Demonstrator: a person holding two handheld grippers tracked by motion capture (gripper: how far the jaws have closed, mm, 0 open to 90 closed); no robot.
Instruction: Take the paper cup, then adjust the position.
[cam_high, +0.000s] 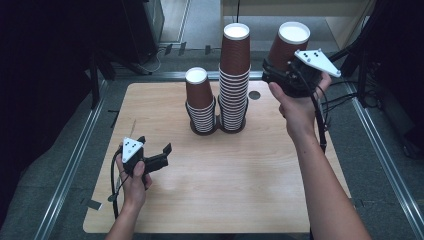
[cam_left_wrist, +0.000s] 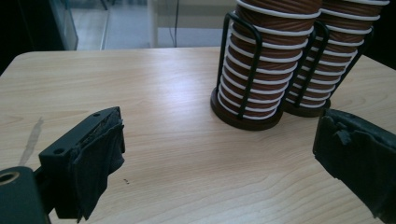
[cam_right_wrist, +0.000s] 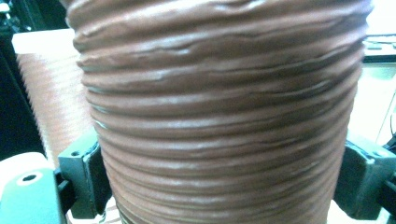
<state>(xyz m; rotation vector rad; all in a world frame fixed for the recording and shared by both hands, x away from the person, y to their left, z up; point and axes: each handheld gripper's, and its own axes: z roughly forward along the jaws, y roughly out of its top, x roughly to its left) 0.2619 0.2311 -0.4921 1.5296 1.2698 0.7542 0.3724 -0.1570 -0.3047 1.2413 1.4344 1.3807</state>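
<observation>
The brown ribbed paper cup (cam_high: 289, 44) sat upside down, clamped in the right gripper (cam_high: 286, 75), raised just right of the taller cup stack (cam_high: 234, 80). Squeeze harder and it could buckle — or clip that stack. The left gripper (cam_high: 152, 155) gaped wide, empty, near the table (cam_high: 210, 200).

No readable text, labels, brands or nos. anywhere. Brown cups (cam_high: 235, 75) are plain ribbed w/ white rims, no print. Grey plates on the grippers carry dots only, no lettering. Tabletop (cam_high: 225, 175) is bare wood grain, no markings or signs.
</observation>
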